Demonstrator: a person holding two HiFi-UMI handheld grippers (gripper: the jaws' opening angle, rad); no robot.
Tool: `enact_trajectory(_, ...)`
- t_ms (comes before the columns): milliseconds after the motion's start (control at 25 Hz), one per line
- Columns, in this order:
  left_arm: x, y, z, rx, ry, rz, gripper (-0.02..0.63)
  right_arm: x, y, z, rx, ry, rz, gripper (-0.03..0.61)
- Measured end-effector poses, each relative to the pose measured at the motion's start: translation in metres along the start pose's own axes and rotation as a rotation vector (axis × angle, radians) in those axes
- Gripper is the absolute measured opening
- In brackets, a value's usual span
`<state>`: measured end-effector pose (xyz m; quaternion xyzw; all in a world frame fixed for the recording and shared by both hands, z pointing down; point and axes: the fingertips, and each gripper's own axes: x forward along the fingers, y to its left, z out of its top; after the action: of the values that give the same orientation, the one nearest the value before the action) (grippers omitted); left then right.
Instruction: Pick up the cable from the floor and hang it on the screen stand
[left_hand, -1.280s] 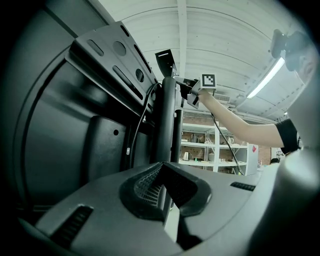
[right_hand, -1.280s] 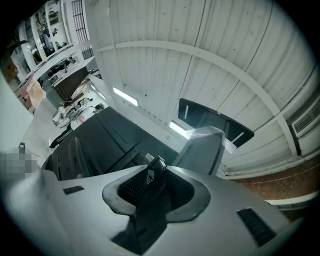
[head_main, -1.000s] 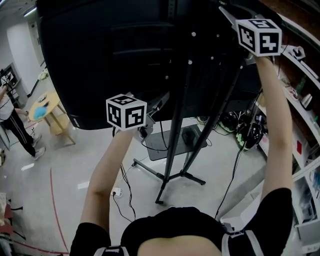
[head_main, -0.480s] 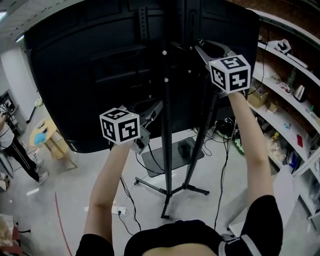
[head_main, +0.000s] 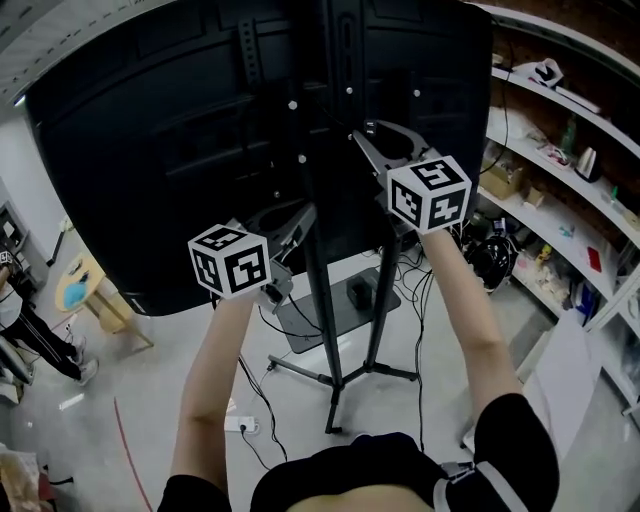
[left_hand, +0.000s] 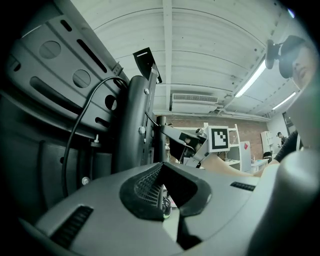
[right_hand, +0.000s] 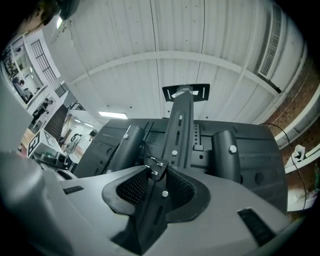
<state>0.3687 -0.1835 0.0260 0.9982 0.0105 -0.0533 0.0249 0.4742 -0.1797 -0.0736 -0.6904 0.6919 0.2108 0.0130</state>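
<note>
The black screen shows its back, mounted on a black tripod stand. My right gripper is raised to the mounting rail between two round posts, and is shut on the cable's black plug, whose metal prongs stick out past the pads. My left gripper is lower and to the left, close to the screen's back, its tips touching. Something small and shiny sits in the gap behind the tips; I cannot tell what it is. A thin black cable loops over the screen's back.
Wall shelves with small items line the right side. On the floor are a white power strip, a tangle of cables and the stand's base plate. A round wooden table and a person are at far left.
My right gripper has come down and to the left from the screen's upper right to the stand's centre rail. The left gripper has stayed close to the same spot.
</note>
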Motion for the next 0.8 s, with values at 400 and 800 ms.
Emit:
enact_trajectory(400,-0.003,-0.003,-0.012,0.048,0.002,0.055,0.003,-0.003,0.056,-0.032,0.079,-0.087,0.065,0.127)
enact_trajectory(800,-0.014,-0.002,-0.030,0.097,0.009,0.124,0.003,-0.015,0.078,-0.070,0.090,-0.039,0.046,0.127)
